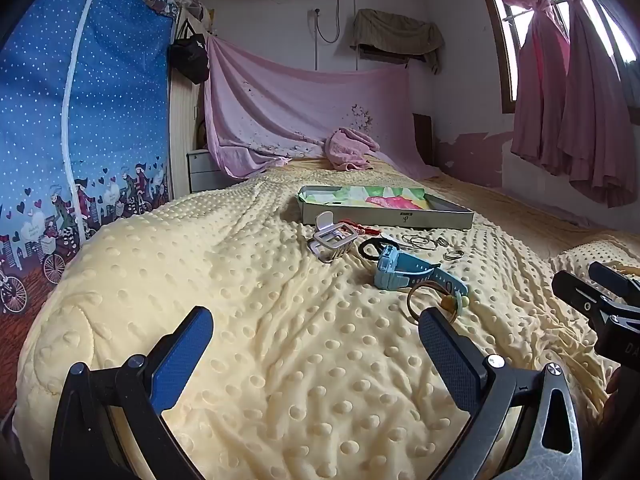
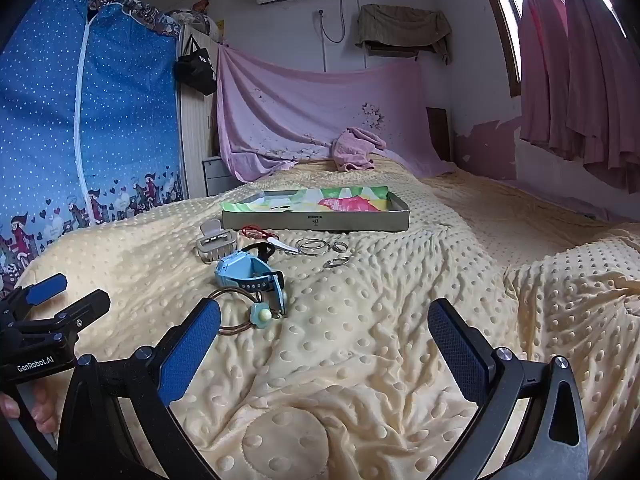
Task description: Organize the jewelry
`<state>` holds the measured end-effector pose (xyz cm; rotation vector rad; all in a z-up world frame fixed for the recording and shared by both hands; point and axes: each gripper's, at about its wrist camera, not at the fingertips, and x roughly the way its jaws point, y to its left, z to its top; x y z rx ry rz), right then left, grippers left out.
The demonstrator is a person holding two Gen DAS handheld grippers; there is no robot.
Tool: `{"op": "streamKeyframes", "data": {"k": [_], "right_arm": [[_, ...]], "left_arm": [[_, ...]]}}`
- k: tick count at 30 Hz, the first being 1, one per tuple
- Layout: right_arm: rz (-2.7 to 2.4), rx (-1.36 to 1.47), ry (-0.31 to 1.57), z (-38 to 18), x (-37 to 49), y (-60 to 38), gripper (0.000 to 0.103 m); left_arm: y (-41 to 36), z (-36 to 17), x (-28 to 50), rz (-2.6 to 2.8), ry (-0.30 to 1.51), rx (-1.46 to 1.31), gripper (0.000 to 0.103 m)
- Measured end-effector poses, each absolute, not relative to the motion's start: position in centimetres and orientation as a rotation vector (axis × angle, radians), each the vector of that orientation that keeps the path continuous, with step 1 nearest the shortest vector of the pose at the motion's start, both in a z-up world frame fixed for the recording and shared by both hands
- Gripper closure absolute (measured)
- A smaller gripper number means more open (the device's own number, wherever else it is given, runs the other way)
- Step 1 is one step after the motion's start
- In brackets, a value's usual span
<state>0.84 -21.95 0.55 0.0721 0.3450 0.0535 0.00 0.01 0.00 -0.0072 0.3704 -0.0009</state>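
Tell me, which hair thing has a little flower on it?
The brown hair tie, nearest the grippers. It carries a pale blue flower; the black hair tie behind the watch is plain.

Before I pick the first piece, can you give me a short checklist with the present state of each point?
1. Left hand-held gripper open and empty: ok.
2. Right hand-held gripper open and empty: ok.
3. Box open, with room inside: ok.
4. Pieces lie apart, each free to grasp: not ok; the blue watch lies over the black band, and its strap reaches the brown hair tie.
5. Silver rings in plain view on the blanket: ok.
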Motion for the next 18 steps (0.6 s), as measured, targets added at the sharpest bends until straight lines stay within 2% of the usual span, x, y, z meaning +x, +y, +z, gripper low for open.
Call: {"op": "streamKeyframes", "data": {"k": [18], "right_arm": [[0.054, 0.072, 0.343, 0.54, 0.89, -21.94, 0.001]], "left_arm": [[0.01, 0.00, -0.01, 0.000, 0.369, -0.008, 0.000]]}}
